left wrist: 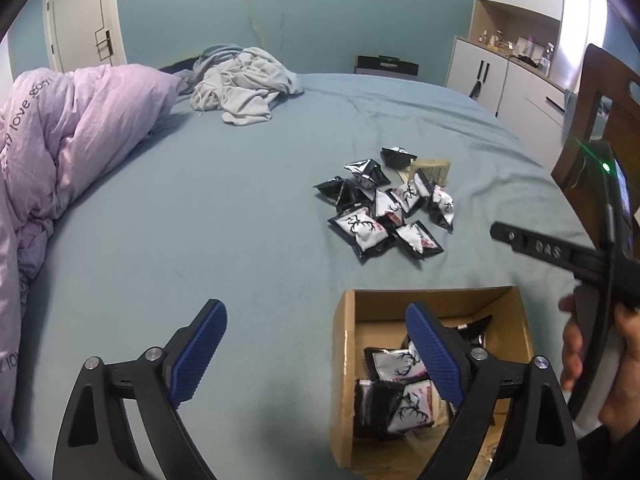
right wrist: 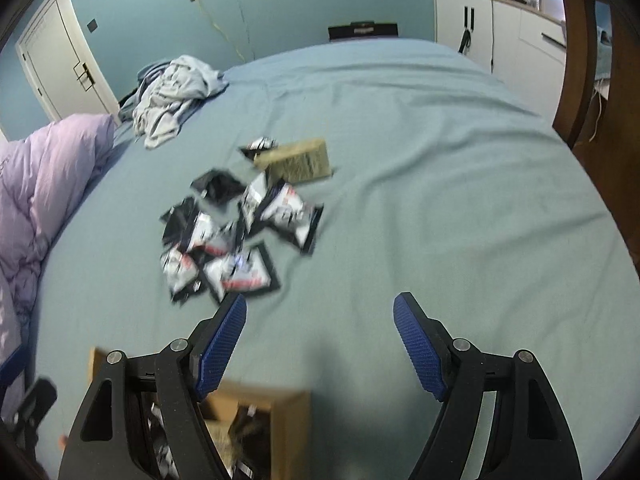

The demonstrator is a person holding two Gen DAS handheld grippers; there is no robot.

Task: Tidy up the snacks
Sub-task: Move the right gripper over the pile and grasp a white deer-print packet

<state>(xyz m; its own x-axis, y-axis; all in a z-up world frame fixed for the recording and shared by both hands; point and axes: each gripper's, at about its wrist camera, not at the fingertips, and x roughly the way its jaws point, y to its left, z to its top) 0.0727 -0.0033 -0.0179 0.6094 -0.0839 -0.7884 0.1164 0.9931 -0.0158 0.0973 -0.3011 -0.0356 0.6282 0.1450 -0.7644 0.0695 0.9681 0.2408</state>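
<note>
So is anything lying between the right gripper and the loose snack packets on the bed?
Nothing visible does. The right gripper is open and empty, with only bare bedsheet before the snack packets. The cardboard box sits nearer than the pile, top open.

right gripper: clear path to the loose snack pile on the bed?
Probably yes. The right gripper is open and empty, and only bare blue sheet lies between it and the snack pile just ahead-left; the cardboard box sits behind.

We see a teal wall (left wrist: 320, 12) behind a bed with a blue-grey sheet (left wrist: 240, 200), a white door (left wrist: 80, 20) at left, white cabinets (left wrist: 492, 76) and a wooden chair (left wrist: 600, 112) at right.
</note>
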